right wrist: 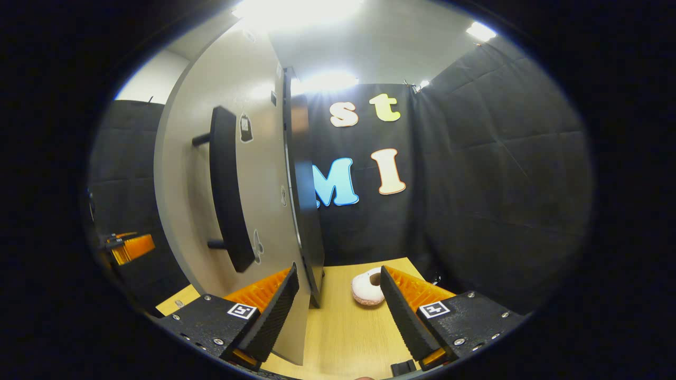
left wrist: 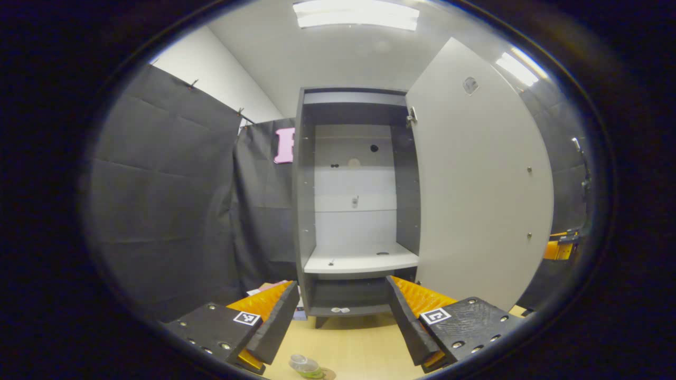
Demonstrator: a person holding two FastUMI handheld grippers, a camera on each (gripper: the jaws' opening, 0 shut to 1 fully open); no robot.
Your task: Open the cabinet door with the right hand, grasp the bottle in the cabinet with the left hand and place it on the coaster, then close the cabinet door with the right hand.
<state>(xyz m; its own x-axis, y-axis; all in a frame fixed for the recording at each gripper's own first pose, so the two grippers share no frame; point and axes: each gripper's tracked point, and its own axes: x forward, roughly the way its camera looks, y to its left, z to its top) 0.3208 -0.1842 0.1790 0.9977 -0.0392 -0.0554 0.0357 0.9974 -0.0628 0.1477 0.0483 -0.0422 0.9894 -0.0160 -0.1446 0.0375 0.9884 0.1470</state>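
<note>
Left gripper (left wrist: pixel 338 322): fingers (left wrist: pixel 274 322) spread wide, nothing held; cabinet (left wrist: pixel 354 200) is seen straight ahead beyond the fingers, door (left wrist: pixel 475 179) swung open ahead and to the right of the right finger; shelf (left wrist: pixel 362 261) inside is seen above the gap between the fingers; a few small marks and holes are seen on the back panel, too small to tell; bottle (left wrist: pixel 306 367) is seen low in the gap between the fingers, near the left finger, on the coaster (left wrist: pixel 328 374), which shows as a brown edge just to the bottle's right; whether the bottle stands fully upright cannot be told; both sit on the worktop (left wrist: pixel 359 345); the other gripper (left wrist: pixel 560 248) is seen far right, past the door edge, partly hidden.

Right gripper (right wrist: pixel 338 311): fingers (right wrist: pixel 272 316) spread wide, nothing gripped; door (right wrist: pixel 253 221) edge is seen in the gap, just beside the left finger; contact cannot be told; handle (right wrist: pixel 227 190), a dark vertical bar on two posts, is seen on the door face above the left finger; a white ring-shaped item (right wrist: pixel 367 289) lies on the worktop (right wrist: pixel 343 332) just beside the right finger tip, partly hidden by it; the other gripper (right wrist: pixel 129 247) is seen far left, beyond the door.
</note>
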